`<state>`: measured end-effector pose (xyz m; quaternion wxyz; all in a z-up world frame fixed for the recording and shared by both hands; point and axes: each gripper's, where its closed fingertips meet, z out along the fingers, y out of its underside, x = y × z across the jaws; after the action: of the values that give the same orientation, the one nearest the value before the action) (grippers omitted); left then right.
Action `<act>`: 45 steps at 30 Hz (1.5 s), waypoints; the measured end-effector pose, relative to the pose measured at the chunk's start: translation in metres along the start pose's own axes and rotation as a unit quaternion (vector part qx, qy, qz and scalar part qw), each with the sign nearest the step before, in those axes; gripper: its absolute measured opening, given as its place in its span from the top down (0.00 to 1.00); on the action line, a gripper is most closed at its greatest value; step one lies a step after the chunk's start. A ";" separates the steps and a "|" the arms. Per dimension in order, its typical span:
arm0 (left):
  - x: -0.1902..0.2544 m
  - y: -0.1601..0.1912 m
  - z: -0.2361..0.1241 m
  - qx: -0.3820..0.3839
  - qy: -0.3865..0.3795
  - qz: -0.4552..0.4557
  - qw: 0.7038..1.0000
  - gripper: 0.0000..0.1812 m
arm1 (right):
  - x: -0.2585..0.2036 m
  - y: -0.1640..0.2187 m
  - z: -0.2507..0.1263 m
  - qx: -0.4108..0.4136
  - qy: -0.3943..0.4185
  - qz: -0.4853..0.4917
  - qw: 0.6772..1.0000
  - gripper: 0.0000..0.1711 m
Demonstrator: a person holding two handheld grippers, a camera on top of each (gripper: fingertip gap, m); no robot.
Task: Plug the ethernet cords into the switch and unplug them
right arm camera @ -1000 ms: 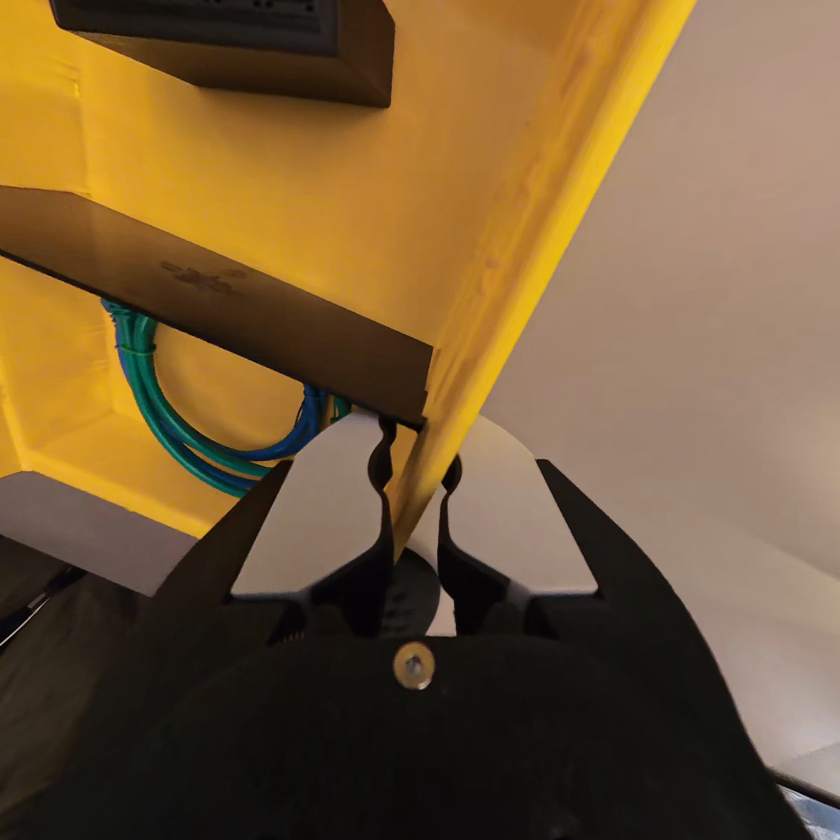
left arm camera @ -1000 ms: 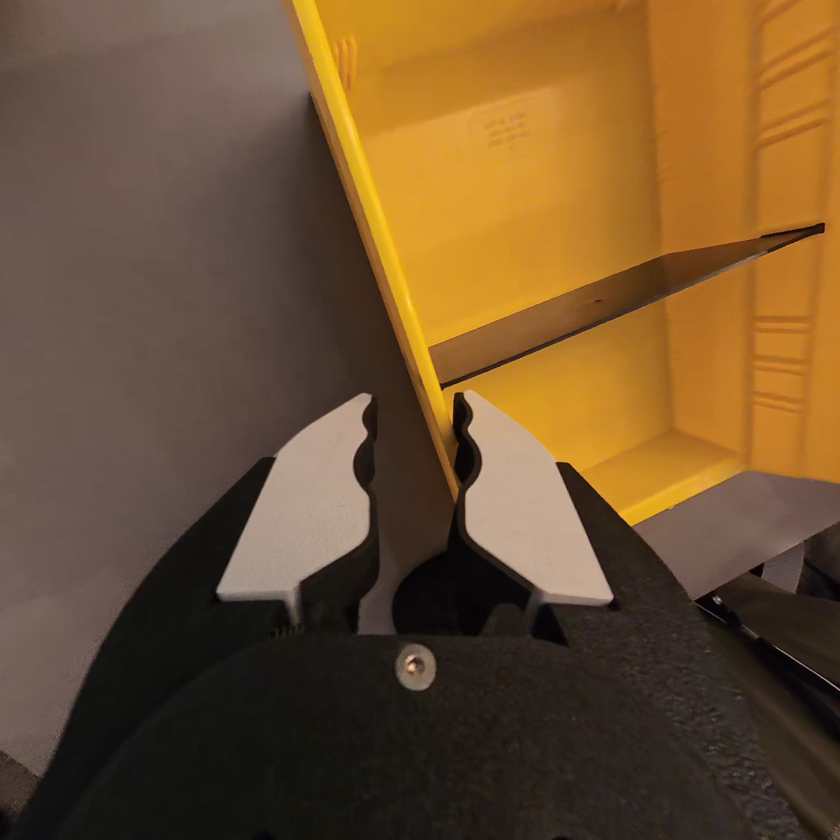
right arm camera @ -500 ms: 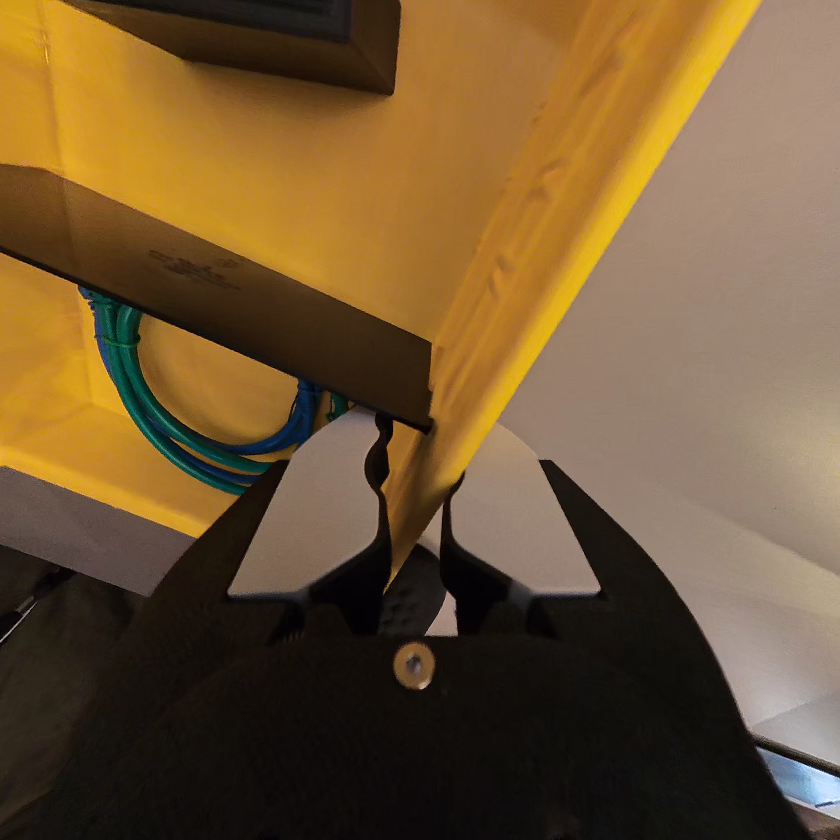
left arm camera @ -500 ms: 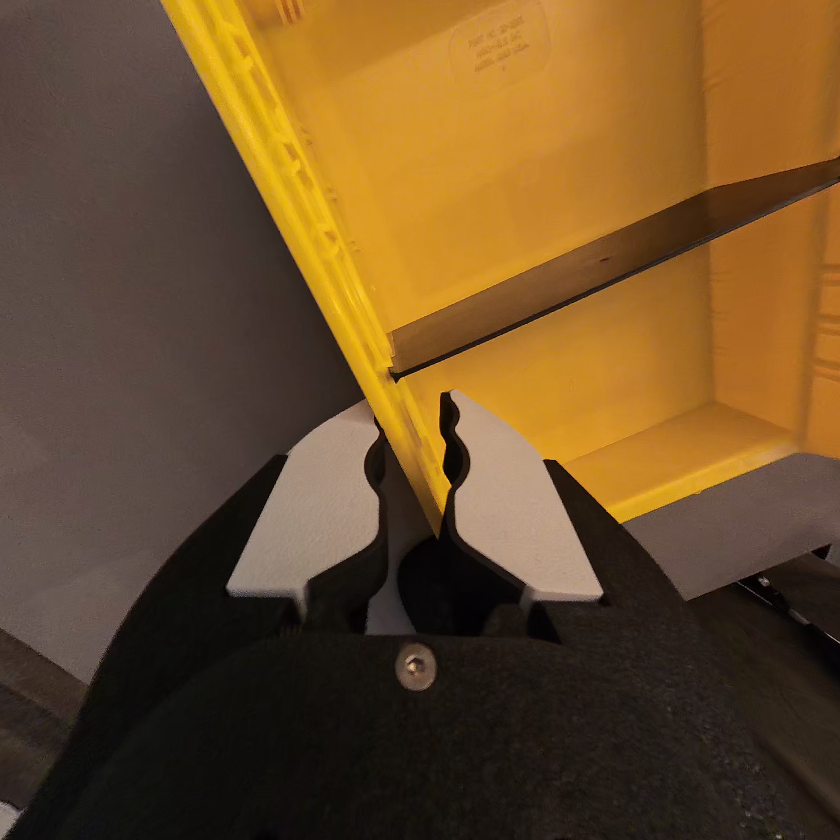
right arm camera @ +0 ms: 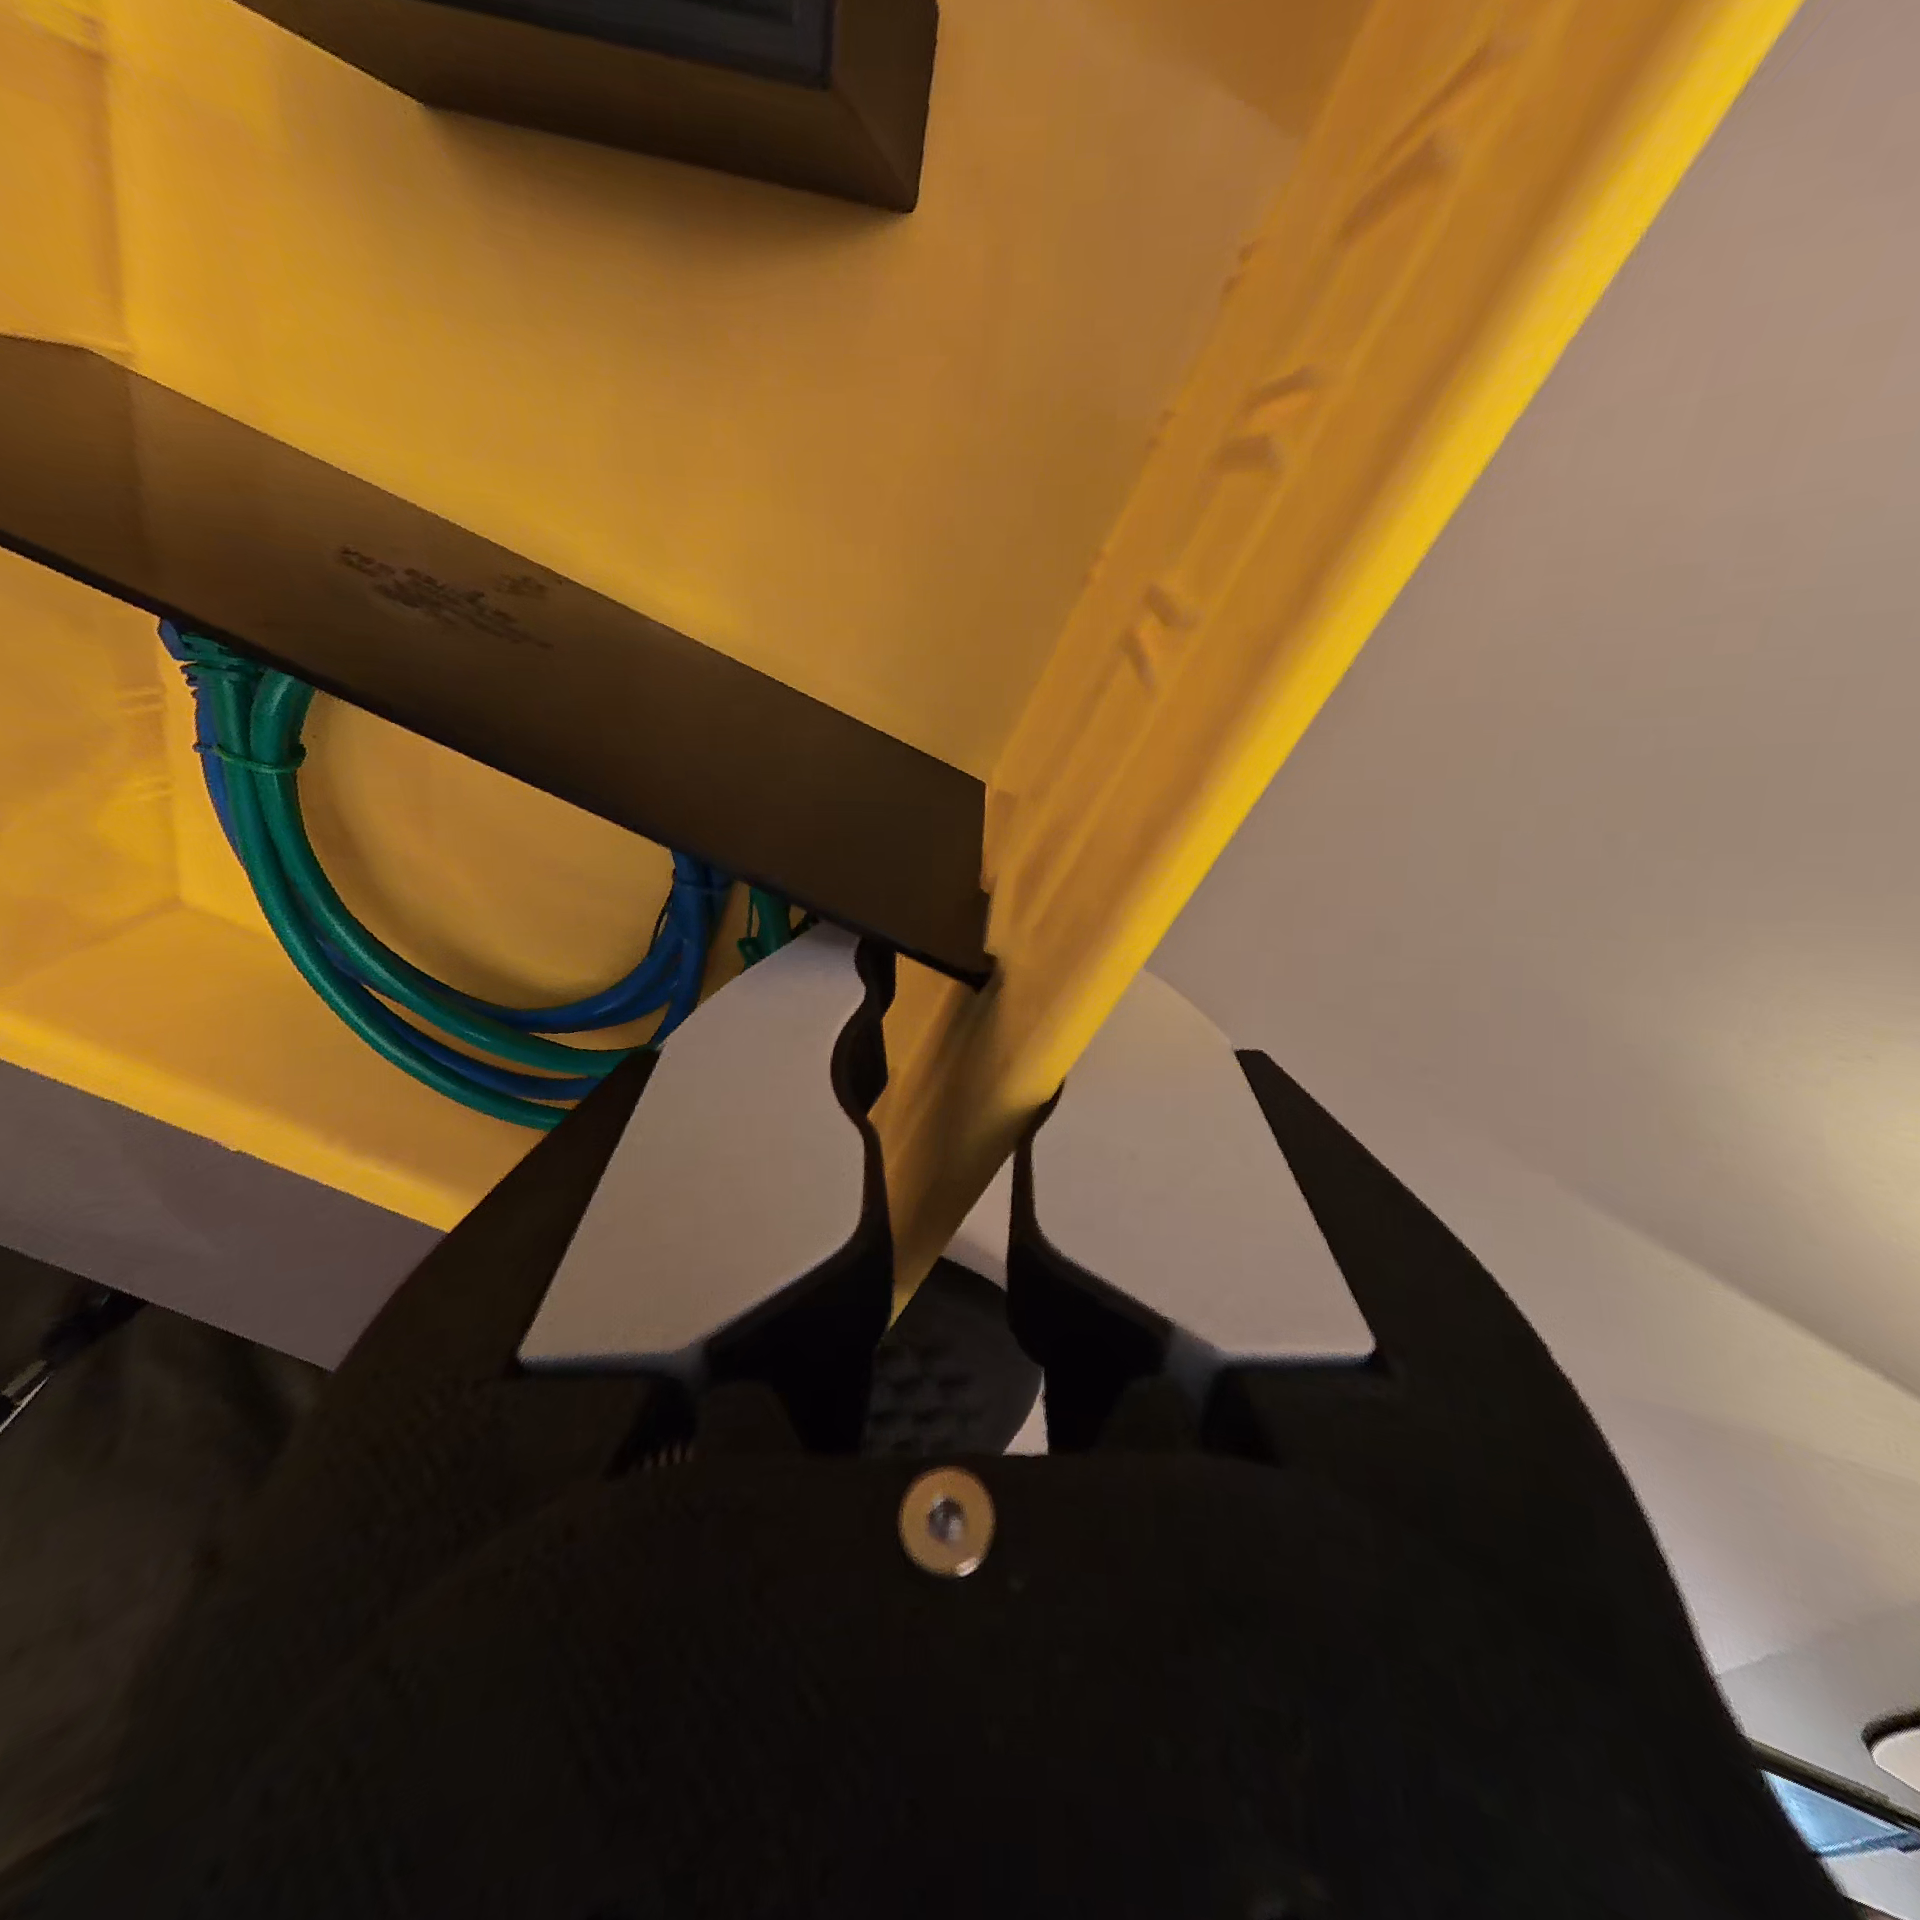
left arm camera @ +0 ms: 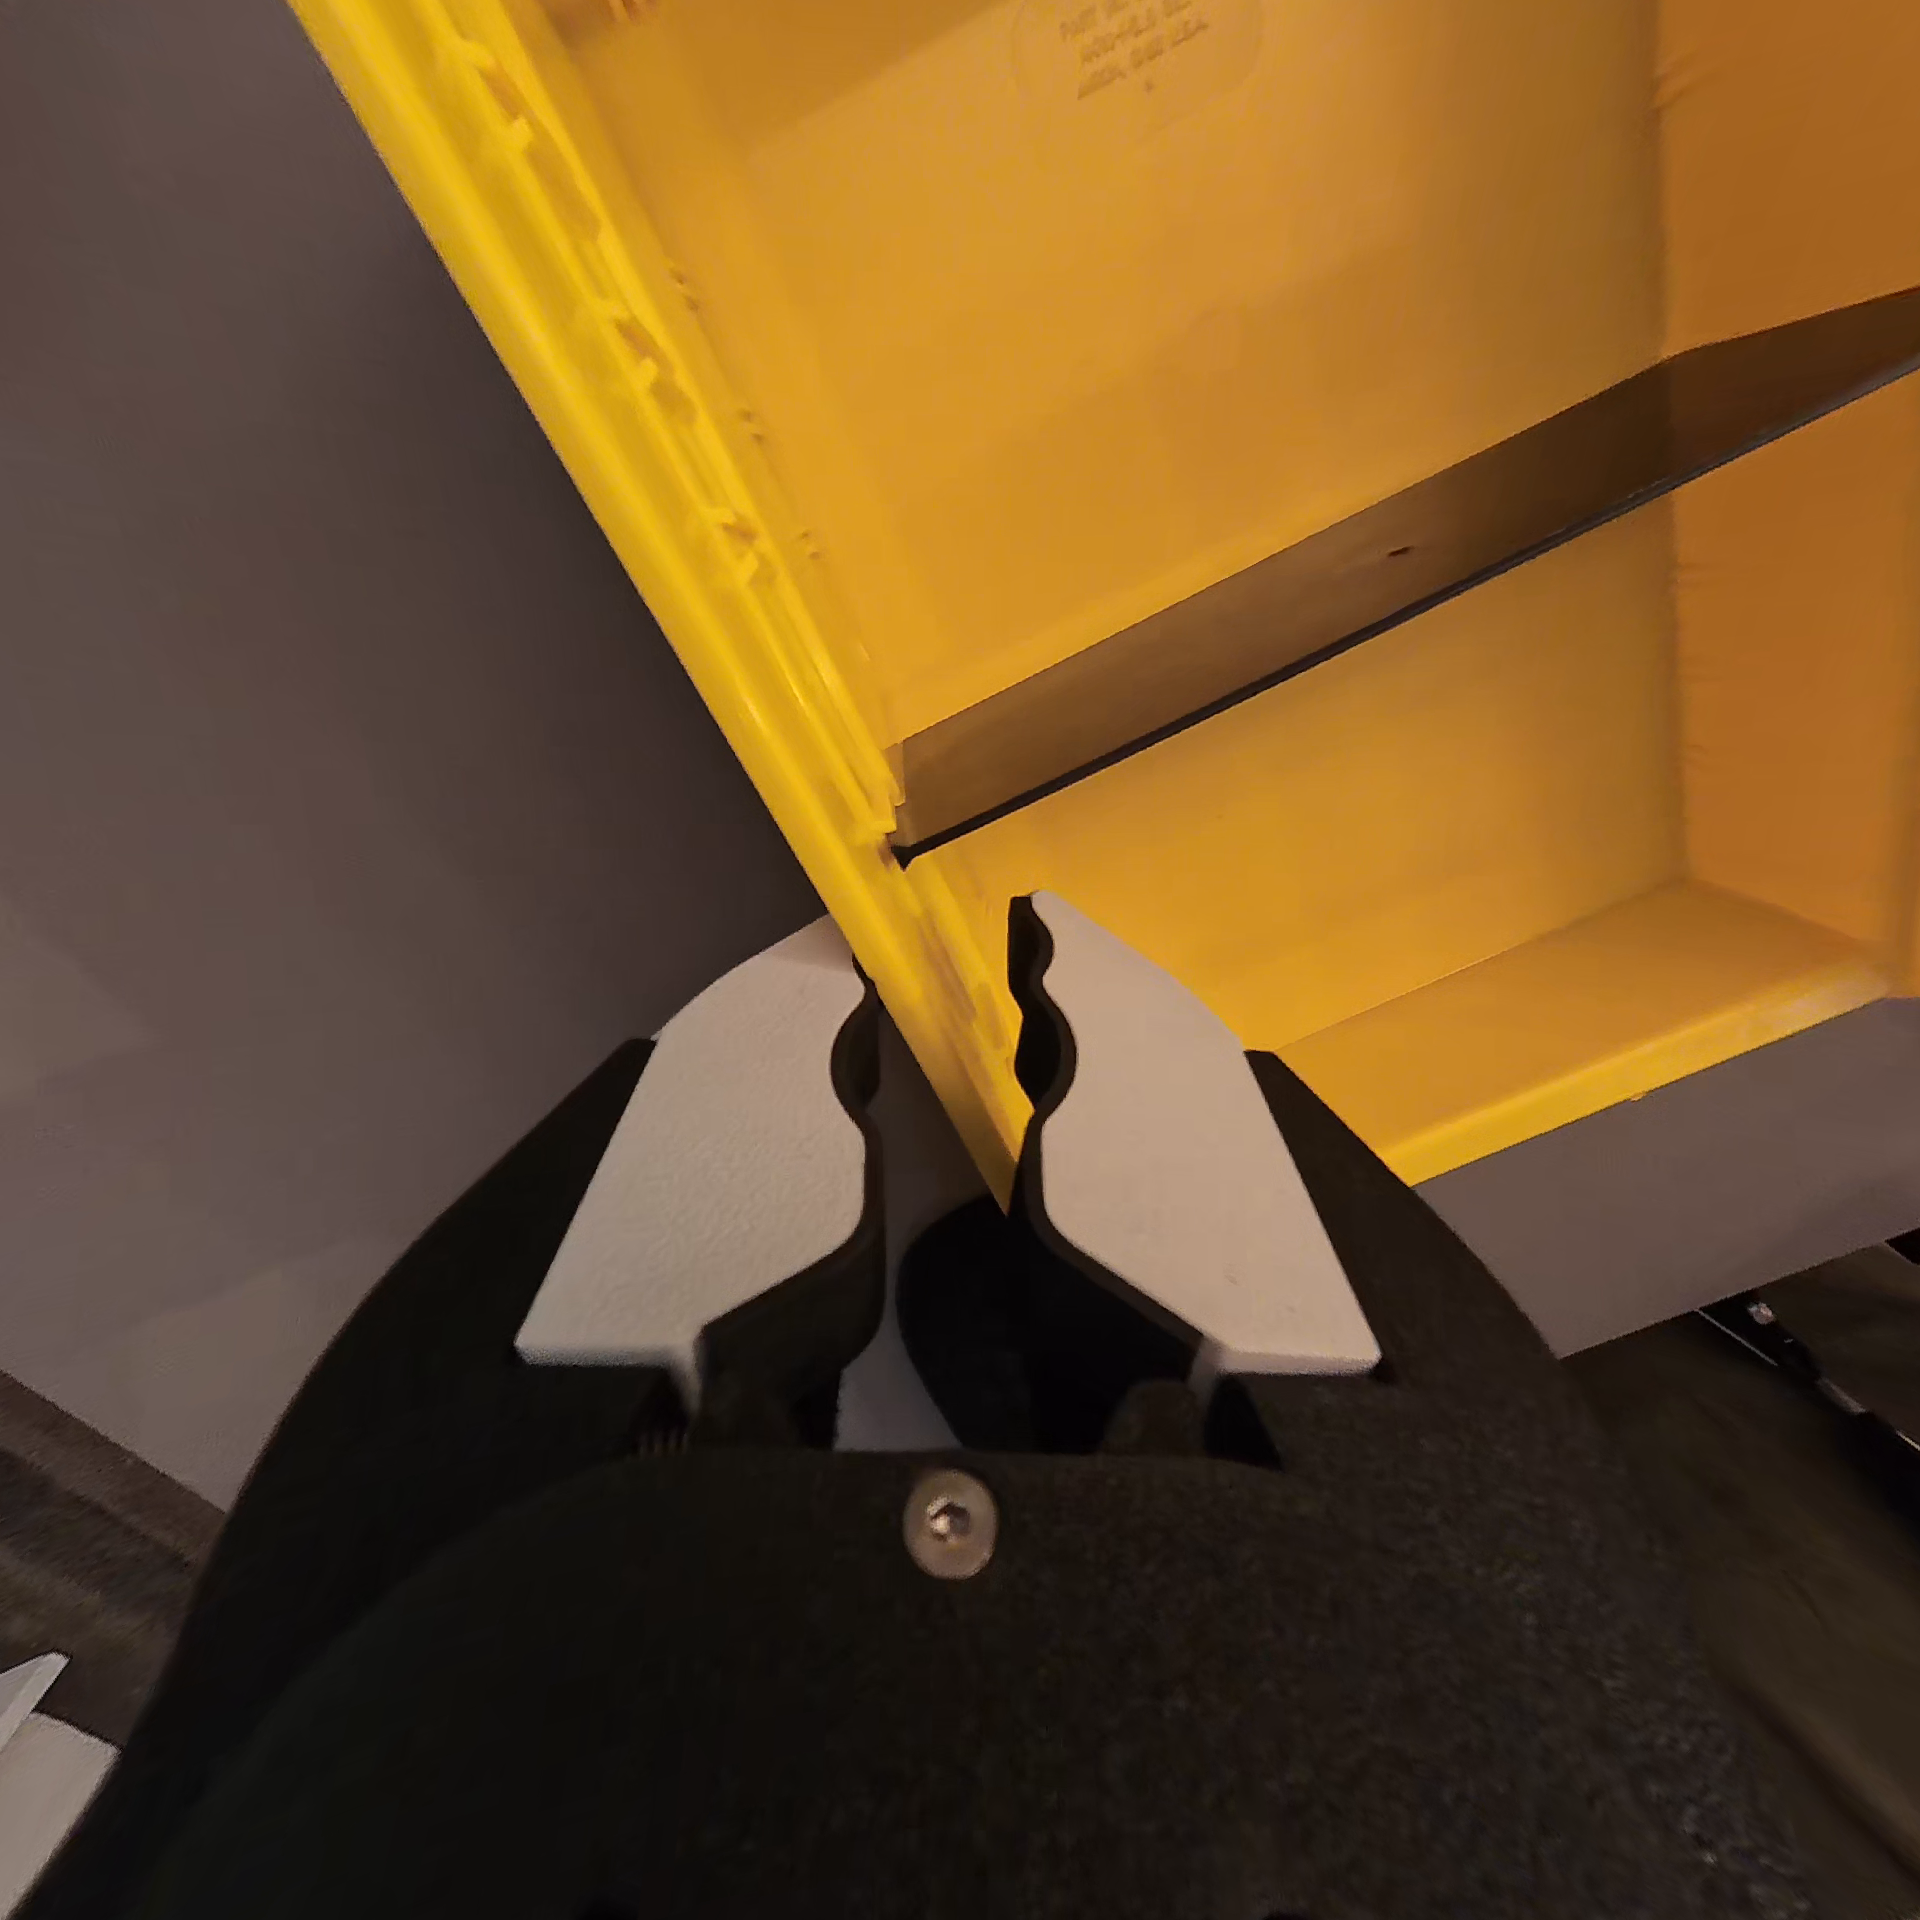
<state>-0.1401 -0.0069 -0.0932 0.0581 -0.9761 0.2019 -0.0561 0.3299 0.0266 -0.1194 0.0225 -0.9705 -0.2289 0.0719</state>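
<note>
Item: yellow bin (left arm camera: pixel 1195 436), stiff and light I judge, pinched at each side wall by my left tongs (left arm camera: pixel 940 1023) and right tongs (right arm camera: pixel 961 1049); limp cords (right arm camera: pixel 343 935) coil lower left, switch (right arm camera: pixel 665 94) top.

Left gripper (left arm camera: pixel 940 997) straddles the side wall of the yellow bin (left arm camera: pixel 665 436), one finger outside, one inside, the wall's edge pinched between them. Inside the bin, a dark divider panel (left arm camera: pixel 1351 644) runs from that wall across to the far side. Grey wall (left arm camera: pixel 260 623) lies outside the bin.
</note>
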 end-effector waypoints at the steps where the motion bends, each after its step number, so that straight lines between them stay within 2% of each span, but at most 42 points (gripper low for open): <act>1: 0.001 0.000 0.000 -0.001 0.000 0.002 1.000 0.88 | -0.001 0.000 0.000 0.000 0.000 0.001 1.000 0.87; 4: 0.002 0.001 -0.001 0.001 0.006 0.002 1.000 0.88 | -0.001 -0.003 -0.001 0.010 -0.002 0.007 1.000 0.85; 7: -0.001 -0.007 -0.011 0.036 -0.006 0.003 0.999 0.89 | 0.008 -0.006 -0.015 0.041 0.026 0.025 0.999 0.80; 11: -0.004 -0.021 -0.041 0.123 -0.014 0.009 0.992 0.89 | 0.007 -0.010 -0.066 0.133 0.103 0.043 0.985 0.79; 14: -0.005 -0.027 -0.069 0.191 -0.023 0.018 0.981 0.87 | -0.054 -0.038 -0.116 0.286 0.082 -0.019 0.954 0.79; 16: -0.002 -0.029 -0.085 0.226 -0.022 0.023 0.974 0.87 | -0.133 -0.056 -0.139 0.392 -0.006 -0.082 0.916 0.79; 18: 0.004 -0.029 -0.096 0.250 -0.013 0.034 0.967 0.87 | -0.209 -0.063 -0.139 0.426 -0.098 -0.131 0.890 0.79; 20: 0.011 -0.027 -0.103 0.263 -0.004 0.047 0.964 0.87 | -0.251 -0.070 -0.112 0.382 -0.113 -0.143 0.906 0.78; 22: 0.017 -0.024 -0.108 0.270 -0.001 0.057 0.961 0.87 | -0.258 -0.077 -0.076 0.311 -0.066 -0.119 0.941 0.76; 26: 0.031 -0.023 -0.118 0.288 0.016 0.082 0.954 0.87 | -0.257 -0.085 -0.031 0.234 -0.008 -0.072 0.970 0.73; 32: 0.049 -0.021 -0.127 0.304 0.035 0.118 0.945 0.87 | -0.261 -0.089 0.001 0.152 0.027 -0.022 0.988 0.75; 37: 0.056 -0.018 -0.134 0.316 0.050 0.133 0.938 0.87 | -0.266 -0.084 0.033 0.084 0.019 0.015 0.996 0.78; 45: 0.053 -0.013 -0.139 0.324 0.070 0.134 0.934 0.88 | -0.271 -0.080 0.062 0.034 -0.018 0.052 0.998 0.92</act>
<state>-0.1048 -0.0286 0.0504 0.3638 -0.8619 0.3050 -0.1782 0.0451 -0.0227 -0.1395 0.0472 -0.9783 -0.1763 0.0982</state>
